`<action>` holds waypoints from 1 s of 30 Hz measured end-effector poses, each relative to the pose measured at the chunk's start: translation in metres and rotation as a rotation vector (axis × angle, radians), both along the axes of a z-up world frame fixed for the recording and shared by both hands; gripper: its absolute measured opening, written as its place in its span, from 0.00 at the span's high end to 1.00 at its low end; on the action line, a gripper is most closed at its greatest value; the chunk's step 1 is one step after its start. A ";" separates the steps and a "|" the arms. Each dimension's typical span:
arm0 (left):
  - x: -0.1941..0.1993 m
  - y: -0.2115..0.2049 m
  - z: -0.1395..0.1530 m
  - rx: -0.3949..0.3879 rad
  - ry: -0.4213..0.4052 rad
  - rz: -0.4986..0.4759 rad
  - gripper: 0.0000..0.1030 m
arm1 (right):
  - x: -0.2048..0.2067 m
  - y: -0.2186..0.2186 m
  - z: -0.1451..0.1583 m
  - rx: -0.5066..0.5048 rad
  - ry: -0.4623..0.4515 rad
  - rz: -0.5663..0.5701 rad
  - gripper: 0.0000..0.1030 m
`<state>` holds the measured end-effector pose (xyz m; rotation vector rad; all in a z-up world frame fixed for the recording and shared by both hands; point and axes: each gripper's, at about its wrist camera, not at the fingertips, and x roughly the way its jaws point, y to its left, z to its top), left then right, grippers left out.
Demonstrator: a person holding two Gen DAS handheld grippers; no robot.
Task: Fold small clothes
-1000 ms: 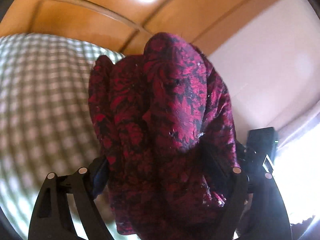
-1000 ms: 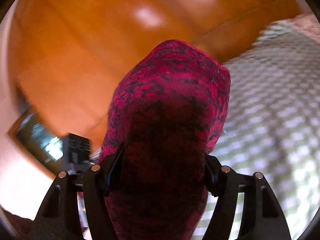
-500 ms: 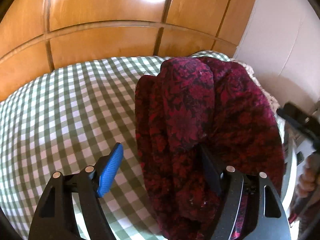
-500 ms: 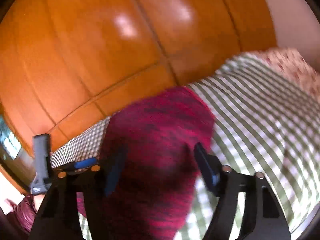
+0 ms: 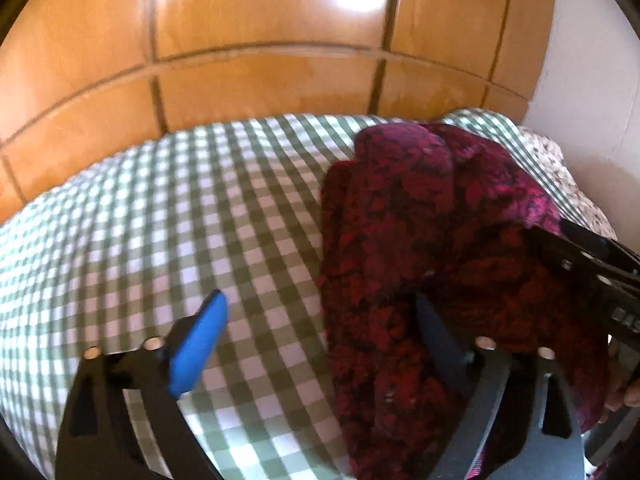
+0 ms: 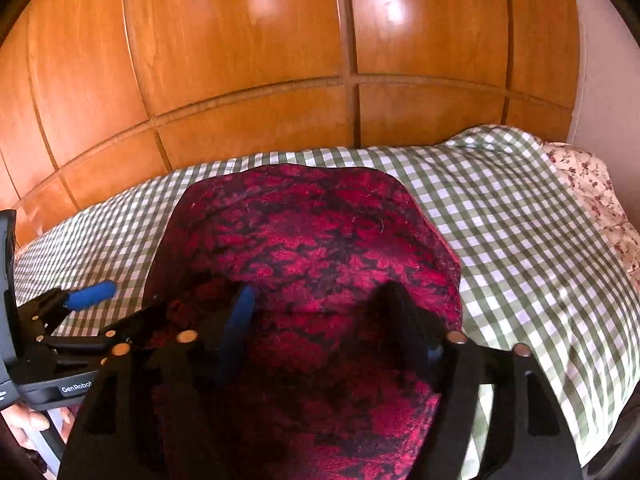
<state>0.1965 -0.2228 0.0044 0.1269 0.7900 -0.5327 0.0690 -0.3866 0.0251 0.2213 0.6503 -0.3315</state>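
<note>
Lying on a green-and-white checked bedspread (image 6: 500, 216), a dark red patterned garment (image 6: 320, 248) rests in a loose heap in front of a panelled wooden wall (image 6: 248, 80). Left gripper (image 5: 320, 320): the jaws have just been opening and stand wide; the blue pad of its left finger (image 5: 196, 344) hangs free over bare bedspread (image 5: 160, 216), while the right finger is partly buried in the near folds of the garment (image 5: 400, 232), with no clamp on the cloth. Right gripper (image 6: 320, 308): the jaws have likewise just been opening; both fingers straddle the near part of the garment, its cloth lying between them, and the pads do not appear to press on it. Left view: the garment sits right of centre, reaching toward the far right edge of the bedspread. Right view: a floral fabric (image 6: 592, 192) lies at the far right, just beside the bedspread.
</note>
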 end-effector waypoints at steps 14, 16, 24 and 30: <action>-0.060 0.045 0.035 -0.040 -0.124 0.097 0.04 | -0.060 0.019 0.026 0.065 -0.091 -0.195 0.02; -0.070 0.052 0.039 -0.048 -0.141 0.097 0.04 | -0.072 0.027 0.029 0.057 -0.104 -0.225 0.02; -0.107 0.071 0.045 -0.051 -0.174 0.107 0.04 | -0.107 0.072 0.025 0.000 -0.110 -0.281 0.02; -0.131 0.084 0.051 -0.062 -0.197 0.131 0.04 | -0.119 0.097 0.018 -0.063 -0.085 -0.336 0.02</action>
